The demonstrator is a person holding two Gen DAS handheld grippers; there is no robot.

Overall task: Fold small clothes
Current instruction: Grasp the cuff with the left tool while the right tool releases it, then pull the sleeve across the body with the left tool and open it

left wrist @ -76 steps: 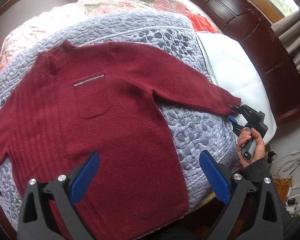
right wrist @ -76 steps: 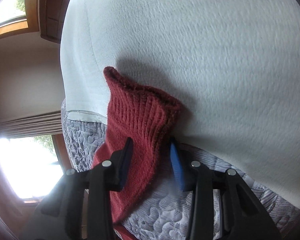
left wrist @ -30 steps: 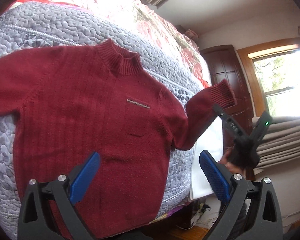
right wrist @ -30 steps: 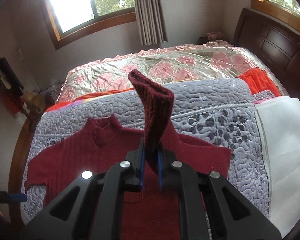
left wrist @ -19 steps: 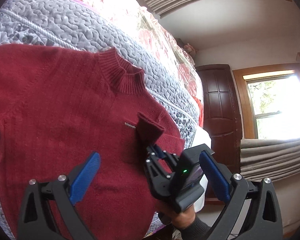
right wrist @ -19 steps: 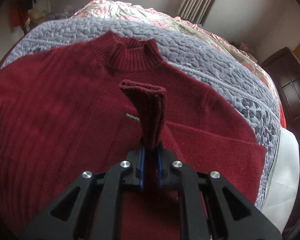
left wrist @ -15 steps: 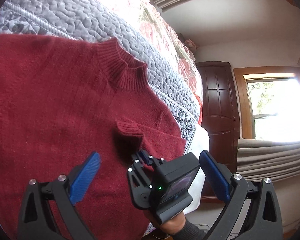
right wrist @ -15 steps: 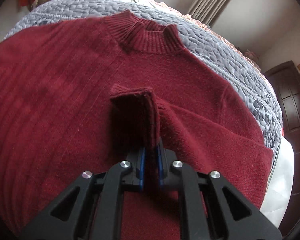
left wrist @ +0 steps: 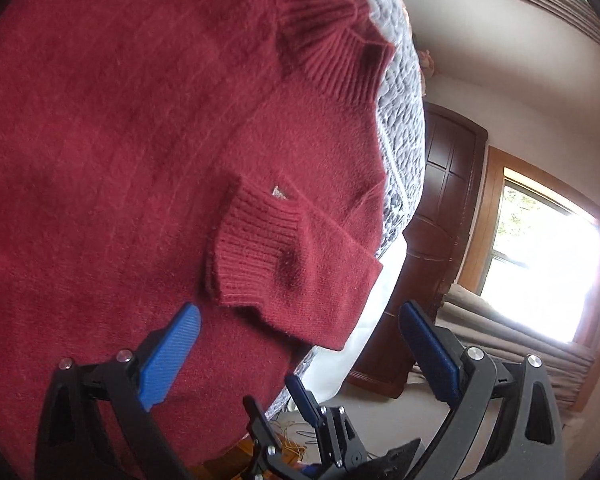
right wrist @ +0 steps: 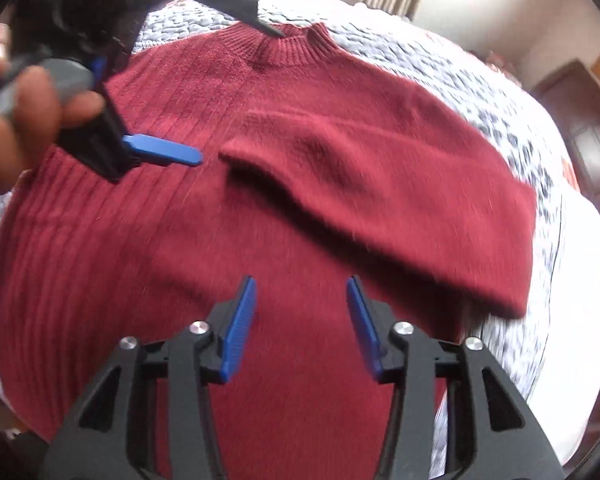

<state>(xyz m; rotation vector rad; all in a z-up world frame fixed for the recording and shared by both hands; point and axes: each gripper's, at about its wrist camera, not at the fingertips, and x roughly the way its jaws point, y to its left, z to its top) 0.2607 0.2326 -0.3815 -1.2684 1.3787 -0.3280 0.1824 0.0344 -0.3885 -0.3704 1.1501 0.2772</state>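
One red sweater (right wrist: 204, 240) lies flat on the bed quilt (right wrist: 440, 64), right sleeve (right wrist: 372, 184) folded across. Both my grippers, left (left wrist: 296, 344) and right (right wrist: 300, 320), gape empty. Soft, light knit; I'd pinch the ribbed cuff (left wrist: 256, 248).

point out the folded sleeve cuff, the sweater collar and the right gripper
folded sleeve cuff (left wrist: 256, 248), left wrist view, on the ribbed band
sweater collar (right wrist: 288, 50), right wrist view, on the ribbed neckline
right gripper (right wrist: 300, 320), right wrist view, midway between its open blue fingertips
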